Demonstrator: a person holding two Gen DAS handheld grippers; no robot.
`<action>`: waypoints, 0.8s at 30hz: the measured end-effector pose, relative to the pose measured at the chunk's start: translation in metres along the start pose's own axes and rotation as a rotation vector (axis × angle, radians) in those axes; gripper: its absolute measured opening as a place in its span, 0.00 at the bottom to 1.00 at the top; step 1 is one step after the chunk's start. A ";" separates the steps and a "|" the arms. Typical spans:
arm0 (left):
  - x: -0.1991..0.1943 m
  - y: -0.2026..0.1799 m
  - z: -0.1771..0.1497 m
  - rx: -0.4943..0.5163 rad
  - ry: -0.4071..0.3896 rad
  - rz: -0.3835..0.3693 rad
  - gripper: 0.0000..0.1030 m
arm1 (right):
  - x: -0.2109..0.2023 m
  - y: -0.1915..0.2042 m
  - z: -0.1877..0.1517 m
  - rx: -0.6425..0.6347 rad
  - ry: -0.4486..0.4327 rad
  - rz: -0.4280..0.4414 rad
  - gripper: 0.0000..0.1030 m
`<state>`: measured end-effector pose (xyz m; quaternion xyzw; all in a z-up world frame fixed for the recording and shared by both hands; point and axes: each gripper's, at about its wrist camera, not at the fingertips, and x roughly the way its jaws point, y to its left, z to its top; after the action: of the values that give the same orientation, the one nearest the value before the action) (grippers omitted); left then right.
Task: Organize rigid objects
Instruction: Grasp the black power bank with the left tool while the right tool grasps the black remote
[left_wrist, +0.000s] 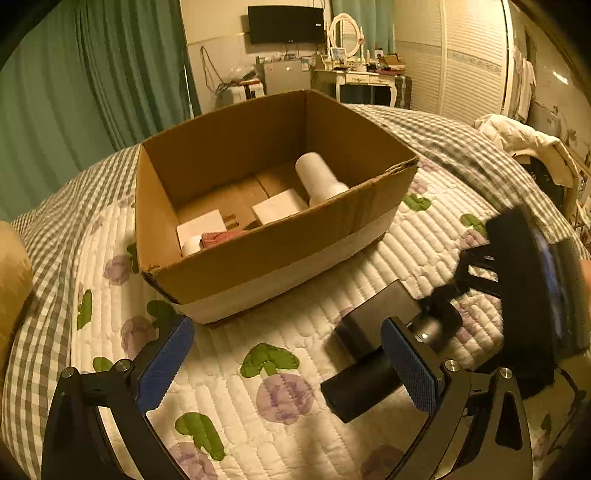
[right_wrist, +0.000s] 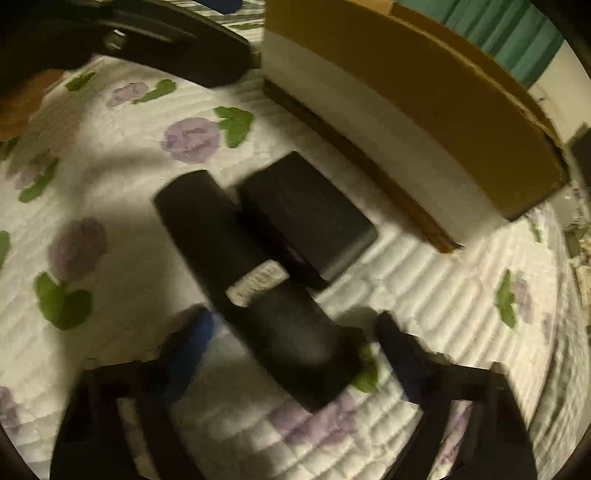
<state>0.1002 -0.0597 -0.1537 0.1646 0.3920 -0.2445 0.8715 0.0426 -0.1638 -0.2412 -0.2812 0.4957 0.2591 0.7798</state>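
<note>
right gripper (right_wrist: 291, 343) jaws apart astride the black bottle (right_wrist: 240, 266), lying diagonally beside the black box (right_wrist: 310, 210).

A home bedroom. A bed fills the foreground, covered by a quilted floral bedspread (left_wrist: 295, 350) over a grey checked blanket (left_wrist: 461, 147). Behind it stand a white dressing table (left_wrist: 364, 79) with an oval mirror (left_wrist: 345, 31), a wall-mounted television (left_wrist: 286, 24), green curtains (left_wrist: 92, 74) and a louvred wardrobe (left_wrist: 469, 55).
</note>
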 end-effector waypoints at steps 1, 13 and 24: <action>0.001 0.002 0.000 -0.006 0.004 -0.003 0.99 | -0.002 0.005 -0.001 -0.021 0.006 -0.009 0.52; 0.023 -0.032 0.008 0.128 0.052 -0.121 0.99 | -0.048 -0.004 -0.084 0.162 0.032 -0.045 0.34; 0.075 -0.090 0.008 0.498 0.157 -0.069 0.92 | -0.073 -0.042 -0.115 0.368 0.093 -0.121 0.25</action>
<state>0.0983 -0.1605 -0.2145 0.3788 0.3917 -0.3495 0.7622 -0.0280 -0.2819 -0.2072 -0.1750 0.5523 0.1034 0.8085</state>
